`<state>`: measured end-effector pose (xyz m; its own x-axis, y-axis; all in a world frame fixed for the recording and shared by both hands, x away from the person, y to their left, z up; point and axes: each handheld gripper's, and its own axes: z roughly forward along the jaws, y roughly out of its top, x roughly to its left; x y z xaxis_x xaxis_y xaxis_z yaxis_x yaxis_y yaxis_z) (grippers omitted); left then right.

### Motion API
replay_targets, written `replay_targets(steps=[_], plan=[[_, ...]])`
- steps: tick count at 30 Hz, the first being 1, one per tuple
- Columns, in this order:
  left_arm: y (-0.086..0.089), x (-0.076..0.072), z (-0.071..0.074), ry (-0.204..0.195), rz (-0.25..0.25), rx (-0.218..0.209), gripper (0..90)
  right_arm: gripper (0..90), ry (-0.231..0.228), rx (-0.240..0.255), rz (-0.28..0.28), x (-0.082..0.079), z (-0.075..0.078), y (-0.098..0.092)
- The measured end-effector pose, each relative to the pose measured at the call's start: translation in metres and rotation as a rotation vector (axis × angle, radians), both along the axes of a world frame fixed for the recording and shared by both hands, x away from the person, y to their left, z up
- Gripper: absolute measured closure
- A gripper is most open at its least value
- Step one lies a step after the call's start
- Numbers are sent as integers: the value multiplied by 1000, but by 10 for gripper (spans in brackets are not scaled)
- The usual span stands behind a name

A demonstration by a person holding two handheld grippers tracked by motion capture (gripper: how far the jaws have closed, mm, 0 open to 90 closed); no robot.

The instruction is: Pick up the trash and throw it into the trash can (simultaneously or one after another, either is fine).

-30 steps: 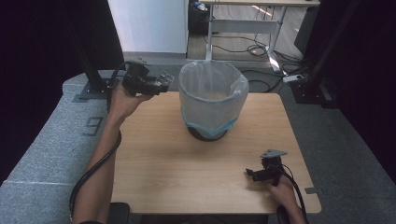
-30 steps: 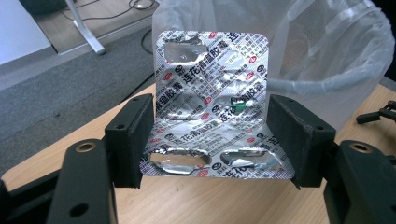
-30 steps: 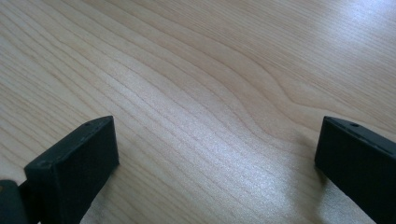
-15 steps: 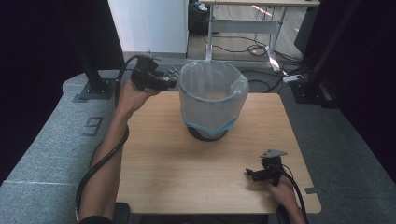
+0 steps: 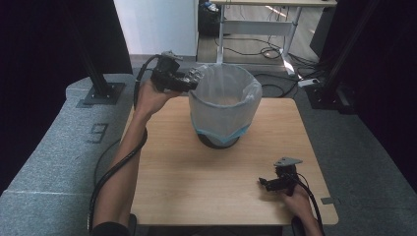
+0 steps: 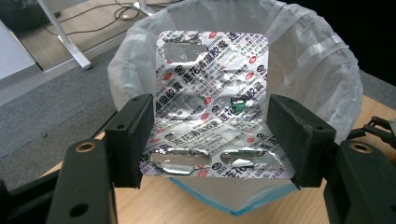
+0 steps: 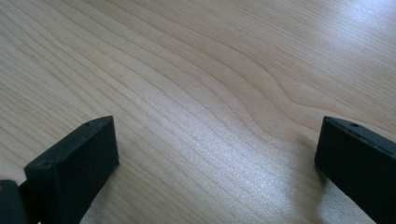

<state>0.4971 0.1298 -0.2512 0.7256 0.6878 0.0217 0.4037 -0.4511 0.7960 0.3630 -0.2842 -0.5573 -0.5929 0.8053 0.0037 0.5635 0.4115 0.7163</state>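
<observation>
Left gripper [image 5: 193, 78] clamped on a foil pill sheet [image 6: 212, 100], just beside the lined bin [image 5: 223, 105]. Right gripper [image 5: 268, 183] spread wide over bare table [image 5: 196, 187], well apart.

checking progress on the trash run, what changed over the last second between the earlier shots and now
The left gripper, shut on the foil blister pack, moved from left of the bin toward its rim; it now hangs at the near-left edge of the lined bin. Its hold on the pack looks unchanged. The right gripper stayed put, jaws open above the wooden table, and the bin did not shift.
</observation>
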Motion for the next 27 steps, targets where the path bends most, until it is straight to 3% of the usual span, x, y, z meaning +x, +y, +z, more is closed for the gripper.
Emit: replay_targets(steps=[19,27], plan=[[-34,16,-7,-4,-16,-10,341,0,-2,-1,0,0,0,0],[-47,22,-11,-12,-16,4,341,0,-1,-1,0,0,0,0]])
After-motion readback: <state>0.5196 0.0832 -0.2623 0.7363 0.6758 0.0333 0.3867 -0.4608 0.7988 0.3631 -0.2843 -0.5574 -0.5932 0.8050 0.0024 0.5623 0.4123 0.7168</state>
